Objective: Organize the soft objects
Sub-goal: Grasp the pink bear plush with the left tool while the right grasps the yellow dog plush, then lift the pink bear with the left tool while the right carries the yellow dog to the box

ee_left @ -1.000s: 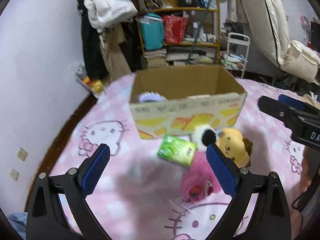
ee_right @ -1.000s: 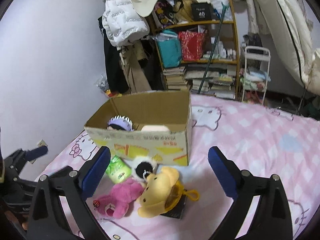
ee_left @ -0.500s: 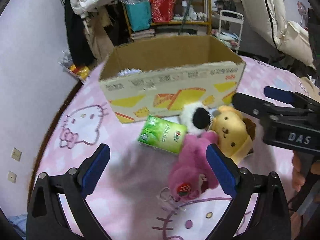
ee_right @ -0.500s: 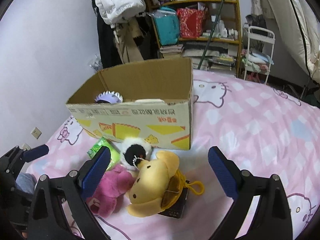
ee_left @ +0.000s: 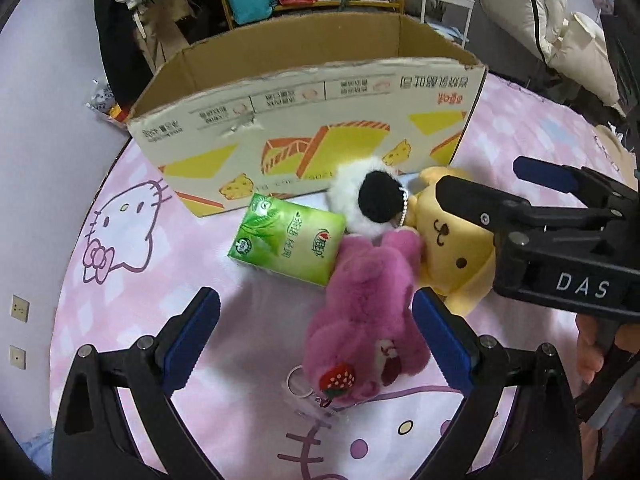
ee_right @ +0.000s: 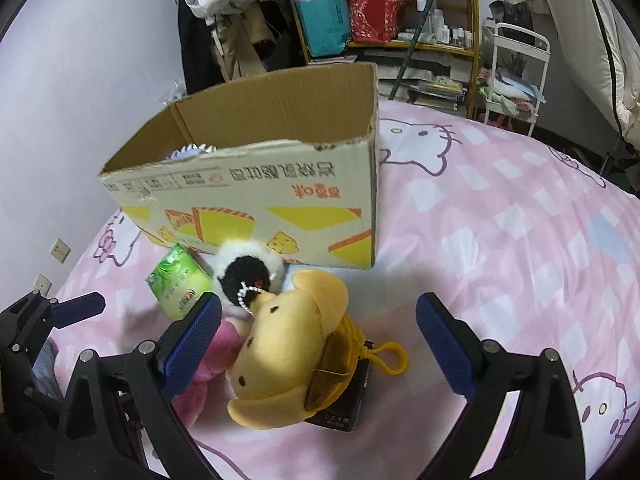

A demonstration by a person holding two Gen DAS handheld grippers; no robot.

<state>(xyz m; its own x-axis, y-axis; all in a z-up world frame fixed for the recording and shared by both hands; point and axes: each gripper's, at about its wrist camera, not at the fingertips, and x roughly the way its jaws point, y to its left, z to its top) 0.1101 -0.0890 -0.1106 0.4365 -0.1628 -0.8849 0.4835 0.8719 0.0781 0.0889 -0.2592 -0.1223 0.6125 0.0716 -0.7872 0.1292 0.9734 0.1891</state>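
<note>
A cardboard box (ee_left: 308, 120) stands open-topped on the bed (ee_right: 520, 240), whose cover is pink with cartoon cat faces; everything else is placed against it. Just in front of the box's left half lies a green tissue pack (ee_left: 286, 238), flat on the cover. Right of the pack, touching the box's front wall, sits a white-and-black fluffy ball (ee_left: 370, 200) with a bead chain. In front of that ball, farther from the box, a pink plush bear (ee_left: 366, 320) lies with a strawberry charm and key ring at its near end, touching the pack's right edge. Right of the bear, near the box's front right corner, a yellow plush dog (ee_right: 288, 344) rests partly on a dark flat object (ee_right: 352, 396). Inside the box, at its left end, a pale purple item (ee_right: 192, 151) peeks over the rim.

The left gripper (ee_left: 316, 336) hovers with jaws wide open over the bear. The right gripper (ee_right: 318, 340) hangs with jaws wide open, straddling the dog.
</note>
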